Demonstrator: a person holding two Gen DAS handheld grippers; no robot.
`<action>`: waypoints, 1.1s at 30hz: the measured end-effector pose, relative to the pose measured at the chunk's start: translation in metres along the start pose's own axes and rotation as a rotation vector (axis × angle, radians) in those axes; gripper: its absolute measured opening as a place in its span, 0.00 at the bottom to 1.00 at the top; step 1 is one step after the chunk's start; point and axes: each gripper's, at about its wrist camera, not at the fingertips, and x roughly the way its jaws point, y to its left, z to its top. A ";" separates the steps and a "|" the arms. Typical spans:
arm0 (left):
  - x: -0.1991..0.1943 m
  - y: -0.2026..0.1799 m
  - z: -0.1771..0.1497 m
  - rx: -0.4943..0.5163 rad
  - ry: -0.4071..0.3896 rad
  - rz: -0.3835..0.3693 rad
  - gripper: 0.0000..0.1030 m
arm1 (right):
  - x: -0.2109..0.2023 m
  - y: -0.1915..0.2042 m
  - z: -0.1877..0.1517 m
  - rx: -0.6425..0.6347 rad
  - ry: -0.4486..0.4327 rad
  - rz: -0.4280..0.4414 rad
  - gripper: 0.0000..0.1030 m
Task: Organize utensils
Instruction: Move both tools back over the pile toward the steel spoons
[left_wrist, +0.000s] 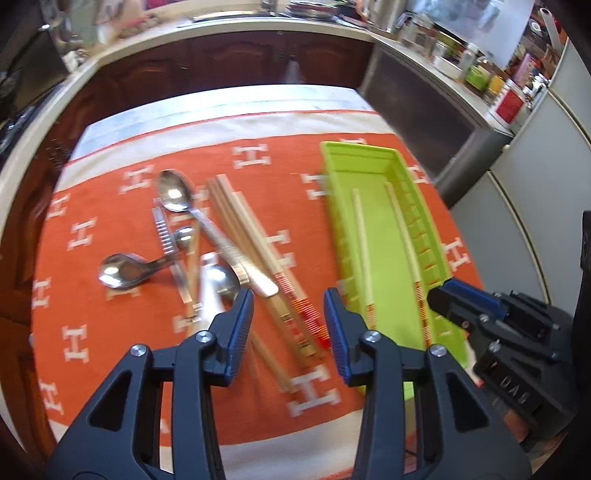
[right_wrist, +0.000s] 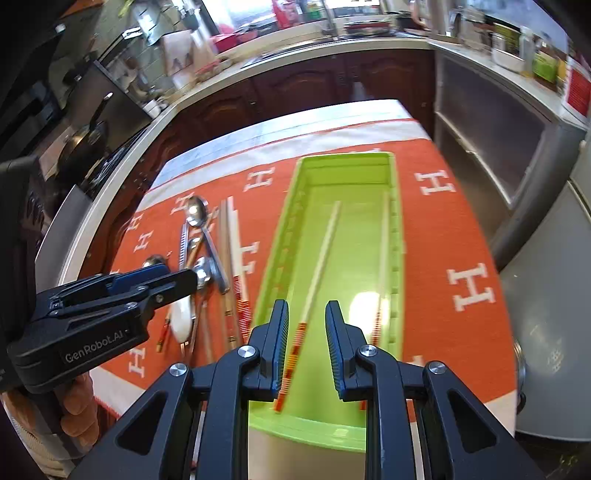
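Note:
A lime green tray (left_wrist: 400, 162) (right_wrist: 395, 258) lies on the orange cloth and holds two pale chopsticks (left_wrist: 364, 251) (right_wrist: 325, 258). Left of it lies a pile of utensils: steel spoons (left_wrist: 173, 192) (right_wrist: 197, 212), more chopsticks (left_wrist: 255, 236) (right_wrist: 232, 240) and a white spoon (right_wrist: 183, 314). My left gripper (left_wrist: 289, 325) is open and empty, above the near ends of the loose chopsticks. My right gripper (right_wrist: 307, 343) is open and empty, over the near end of the tray; it also shows in the left wrist view (left_wrist: 448, 295).
The orange cloth (left_wrist: 110, 332) (right_wrist: 461, 221) covers a table with a white far edge. Dark wood cabinets and a cluttered counter (left_wrist: 258, 26) stand behind. A steel cabinet (right_wrist: 491, 147) and a grey appliance (left_wrist: 535, 184) stand to the right.

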 end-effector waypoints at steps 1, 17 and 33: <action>-0.005 0.010 -0.005 -0.011 -0.008 0.013 0.35 | 0.001 0.006 -0.001 -0.011 0.003 0.007 0.20; -0.032 0.109 -0.062 -0.208 -0.073 0.094 0.53 | 0.021 0.094 -0.010 -0.155 0.057 0.083 0.25; 0.002 0.142 -0.068 -0.295 -0.015 0.069 0.53 | 0.063 0.121 -0.010 -0.172 0.132 0.092 0.25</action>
